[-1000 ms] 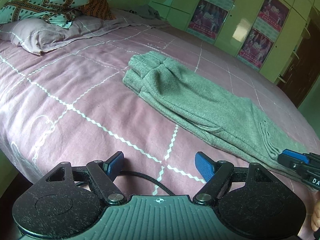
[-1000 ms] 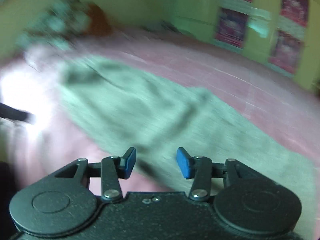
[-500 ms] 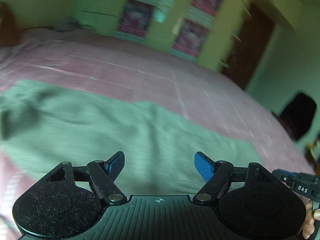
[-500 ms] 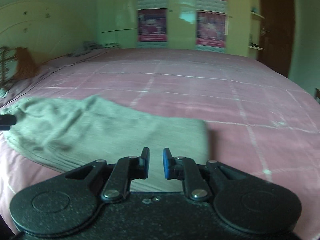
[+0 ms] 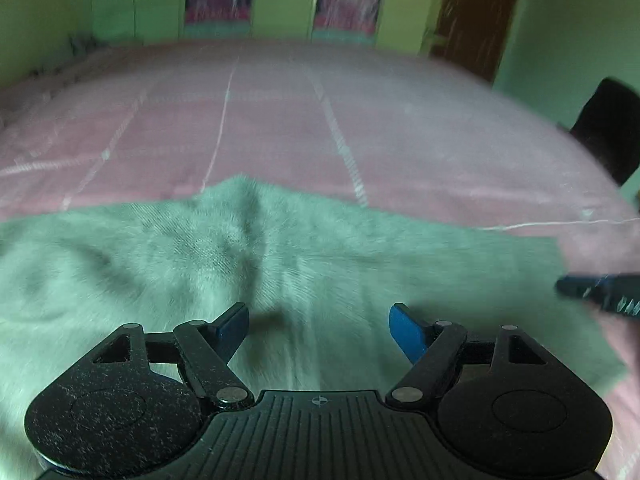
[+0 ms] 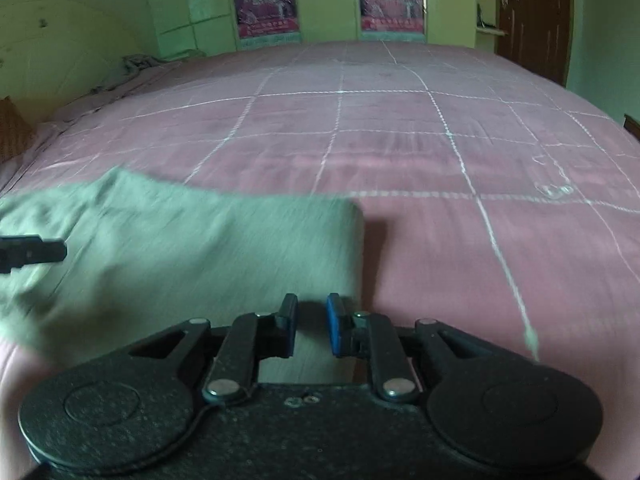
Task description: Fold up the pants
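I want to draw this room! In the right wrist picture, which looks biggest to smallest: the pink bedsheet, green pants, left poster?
1. Pink bedsheet
2. Green pants
3. Left poster, though it hangs farthest away, which shrinks it.

home bedroom, pink bed (image 6: pixel 400 140), wardrobe posters (image 6: pixel 264 0)

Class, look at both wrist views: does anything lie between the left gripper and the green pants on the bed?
Nothing visible does. The left gripper hangs open directly over the green pants, with only bare cloth beneath it. The right gripper, nearly closed, is off to the side near the pants' end, not in the way. The pink bedspread beyond looks bare.
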`<action>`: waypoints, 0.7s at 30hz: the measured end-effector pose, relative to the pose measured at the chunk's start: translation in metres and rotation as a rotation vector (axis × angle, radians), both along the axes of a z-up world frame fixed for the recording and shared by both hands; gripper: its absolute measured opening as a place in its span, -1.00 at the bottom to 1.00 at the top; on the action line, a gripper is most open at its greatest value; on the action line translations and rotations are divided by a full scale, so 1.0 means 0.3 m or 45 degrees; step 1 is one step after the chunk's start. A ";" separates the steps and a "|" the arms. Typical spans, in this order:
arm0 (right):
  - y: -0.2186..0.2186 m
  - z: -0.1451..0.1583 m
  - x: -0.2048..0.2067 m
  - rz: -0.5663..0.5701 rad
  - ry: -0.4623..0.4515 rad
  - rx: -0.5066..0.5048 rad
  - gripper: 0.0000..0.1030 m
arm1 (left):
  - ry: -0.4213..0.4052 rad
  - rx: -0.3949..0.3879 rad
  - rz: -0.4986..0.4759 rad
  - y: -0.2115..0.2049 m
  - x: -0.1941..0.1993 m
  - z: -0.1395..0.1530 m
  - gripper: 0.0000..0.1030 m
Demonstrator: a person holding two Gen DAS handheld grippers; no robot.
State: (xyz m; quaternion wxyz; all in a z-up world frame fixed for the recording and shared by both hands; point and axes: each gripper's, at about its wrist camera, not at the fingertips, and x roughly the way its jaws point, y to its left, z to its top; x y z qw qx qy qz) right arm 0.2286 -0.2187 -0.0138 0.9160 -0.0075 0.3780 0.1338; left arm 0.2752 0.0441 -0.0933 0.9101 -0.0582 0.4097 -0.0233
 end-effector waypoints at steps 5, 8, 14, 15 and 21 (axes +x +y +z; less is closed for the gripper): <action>0.014 0.011 0.193 -0.042 0.054 0.010 -0.65 | 0.037 -0.013 0.006 0.012 0.074 -0.020 0.50; 0.016 0.005 0.193 -0.042 0.034 -0.010 -0.58 | 0.023 0.015 -0.015 -0.019 0.028 -0.031 0.50; -0.047 -0.034 0.023 -0.046 0.048 0.037 -0.47 | -0.029 0.052 -0.030 -0.049 -0.192 -0.026 0.52; -0.067 -0.039 -0.019 -0.053 0.051 0.079 -0.47 | -0.038 0.051 -0.026 -0.053 -0.230 -0.026 0.53; -0.073 -0.038 -0.251 -0.006 -0.008 0.031 -0.46 | -0.094 0.018 0.021 0.000 -0.344 0.015 0.54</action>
